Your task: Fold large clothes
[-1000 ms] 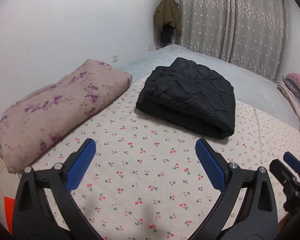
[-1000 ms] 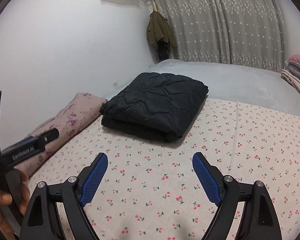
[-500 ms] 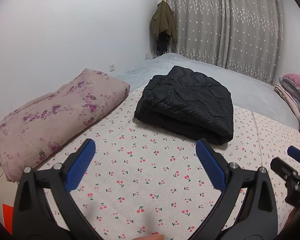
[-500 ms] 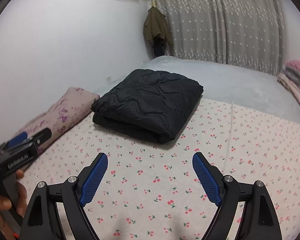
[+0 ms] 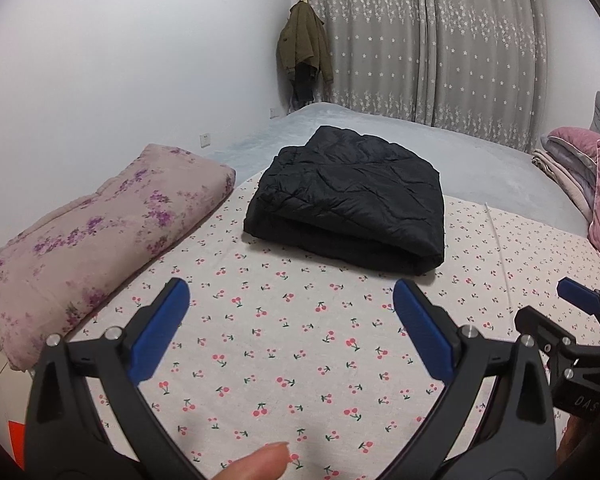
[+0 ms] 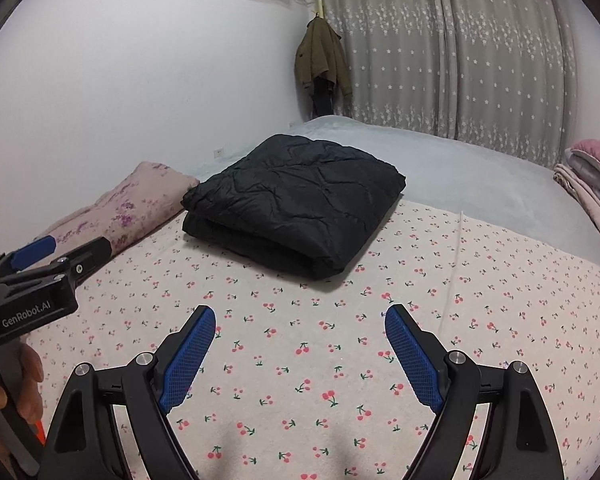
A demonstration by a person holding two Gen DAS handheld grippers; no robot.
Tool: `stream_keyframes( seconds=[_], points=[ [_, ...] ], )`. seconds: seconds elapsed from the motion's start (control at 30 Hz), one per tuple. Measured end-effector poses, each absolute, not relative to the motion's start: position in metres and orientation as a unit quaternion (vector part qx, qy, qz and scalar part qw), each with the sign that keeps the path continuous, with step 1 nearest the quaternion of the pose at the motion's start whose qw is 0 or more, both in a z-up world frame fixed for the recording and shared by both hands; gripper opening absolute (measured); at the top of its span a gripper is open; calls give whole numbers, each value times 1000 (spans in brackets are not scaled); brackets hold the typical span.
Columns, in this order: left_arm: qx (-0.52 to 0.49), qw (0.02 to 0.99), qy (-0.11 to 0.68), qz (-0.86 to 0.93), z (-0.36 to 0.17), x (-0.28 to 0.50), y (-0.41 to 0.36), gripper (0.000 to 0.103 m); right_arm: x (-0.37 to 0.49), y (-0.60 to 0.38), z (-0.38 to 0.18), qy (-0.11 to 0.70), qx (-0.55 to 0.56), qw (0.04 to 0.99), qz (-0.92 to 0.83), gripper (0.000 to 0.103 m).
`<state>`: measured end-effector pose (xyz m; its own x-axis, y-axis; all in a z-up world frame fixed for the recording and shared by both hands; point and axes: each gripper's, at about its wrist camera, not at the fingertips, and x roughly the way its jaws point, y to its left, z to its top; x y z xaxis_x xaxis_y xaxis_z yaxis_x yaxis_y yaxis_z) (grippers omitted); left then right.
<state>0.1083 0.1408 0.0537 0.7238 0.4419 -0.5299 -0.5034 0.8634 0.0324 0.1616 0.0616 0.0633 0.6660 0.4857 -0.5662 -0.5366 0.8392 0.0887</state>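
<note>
A black quilted jacket (image 5: pixel 352 196) lies folded into a thick rectangle on the cherry-print sheet (image 5: pixel 284 344), also seen as the jacket (image 6: pixel 296 196) in the right wrist view. My left gripper (image 5: pixel 292 300) hovers open above the sheet, short of the jacket, nothing between its blue pads. My right gripper (image 6: pixel 300 324) is likewise open and empty, a little in front of the jacket's near fold. Each gripper shows at the edge of the other's view: right gripper (image 5: pixel 580 300), left gripper (image 6: pixel 40 252).
A folded pink floral quilt (image 5: pixel 100 232) lies along the bed's left edge by the white wall. Pink and grey bedding (image 5: pixel 580 172) is stacked at the right. A green coat (image 5: pixel 304 44) hangs in the corner by grey curtains. A fingertip (image 5: pixel 256 464) shows at the bottom.
Both views have tilted and shifted slightly, so the jacket sits a little differently in frame. The jacket itself has not moved, and both grippers stay open.
</note>
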Motion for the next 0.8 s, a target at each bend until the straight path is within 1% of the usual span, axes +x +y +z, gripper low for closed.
stream_keyframes(
  seconds=[0.8],
  points=[
    [-50,924,274,262,50,111,139,102,159,70,62,294,-45,912,282,88]
  ],
)
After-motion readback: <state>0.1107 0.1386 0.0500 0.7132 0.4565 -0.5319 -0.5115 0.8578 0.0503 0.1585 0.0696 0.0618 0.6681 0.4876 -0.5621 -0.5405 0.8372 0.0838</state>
